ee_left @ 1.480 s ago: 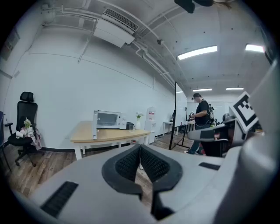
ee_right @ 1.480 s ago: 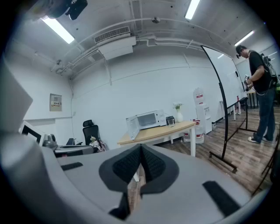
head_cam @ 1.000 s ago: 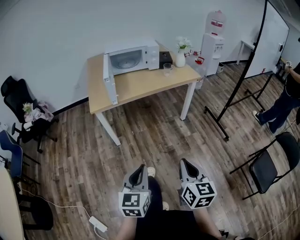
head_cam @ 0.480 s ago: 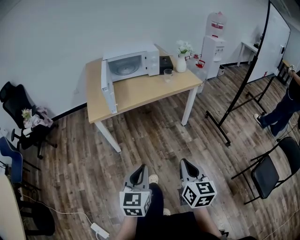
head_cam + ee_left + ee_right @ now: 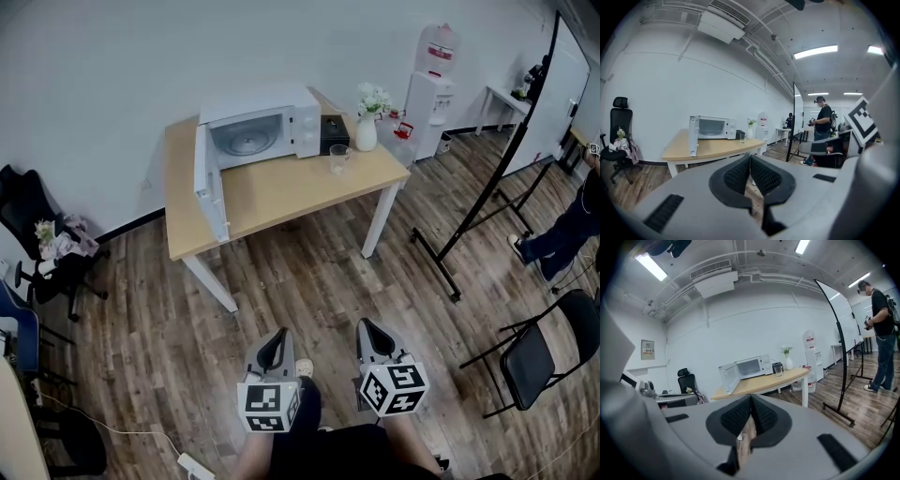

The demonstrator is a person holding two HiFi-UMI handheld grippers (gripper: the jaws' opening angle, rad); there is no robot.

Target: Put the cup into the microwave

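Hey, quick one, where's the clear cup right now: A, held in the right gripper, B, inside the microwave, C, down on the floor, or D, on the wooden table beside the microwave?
D: the cup stands on the table, just right of the open microwave and in front of the vase.

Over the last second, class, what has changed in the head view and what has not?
The table bearing the microwave and cup looks slightly nearer, as the camera approaches. Nothing was taken or released. The left gripper and right gripper stay shut and empty; the microwave door stays open.
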